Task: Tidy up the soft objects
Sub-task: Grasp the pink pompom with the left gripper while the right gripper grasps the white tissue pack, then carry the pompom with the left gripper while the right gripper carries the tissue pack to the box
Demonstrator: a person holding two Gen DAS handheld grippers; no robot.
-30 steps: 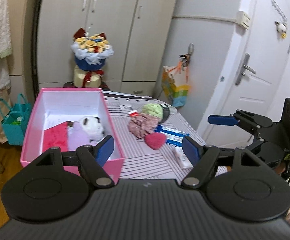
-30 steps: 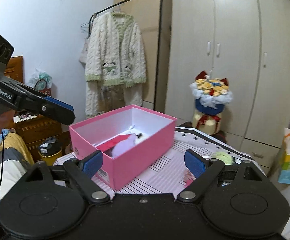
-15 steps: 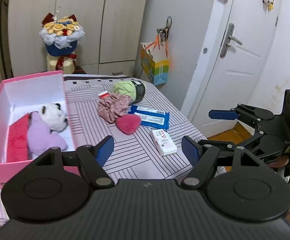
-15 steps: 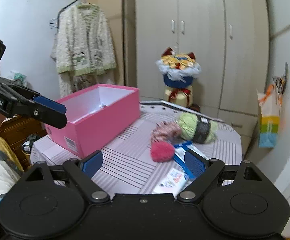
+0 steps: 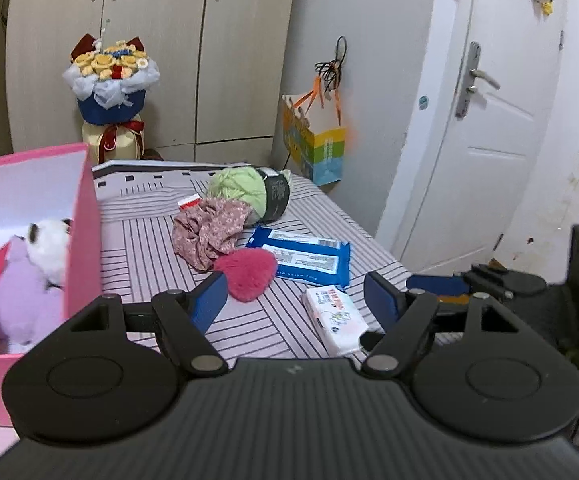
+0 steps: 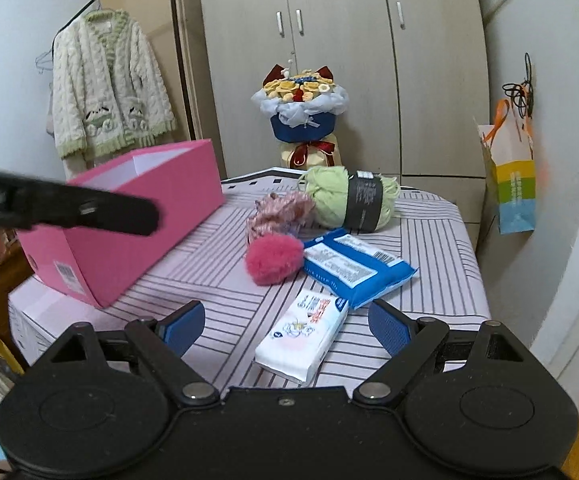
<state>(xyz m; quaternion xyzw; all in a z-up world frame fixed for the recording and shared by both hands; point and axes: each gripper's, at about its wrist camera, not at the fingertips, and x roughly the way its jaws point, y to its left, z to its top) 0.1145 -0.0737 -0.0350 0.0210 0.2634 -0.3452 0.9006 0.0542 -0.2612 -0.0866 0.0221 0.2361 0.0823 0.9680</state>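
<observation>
Pretty even, soft room light on my feeds, no harsh shadows. Heavy fisheye bending on the wardrobe (image 6: 341,60) edges, and the left gripper (image 6: 69,208) smears with motion blur.

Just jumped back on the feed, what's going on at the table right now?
A person is sorting soft things into the pink box; a purple plush, a panda toy and something red are already inside. Both the left gripper and right gripper are open and empty above the table. Still out: pink pom-pom, floral scrunchie, green yarn, blue wipes pack, white tissue pack.
</observation>
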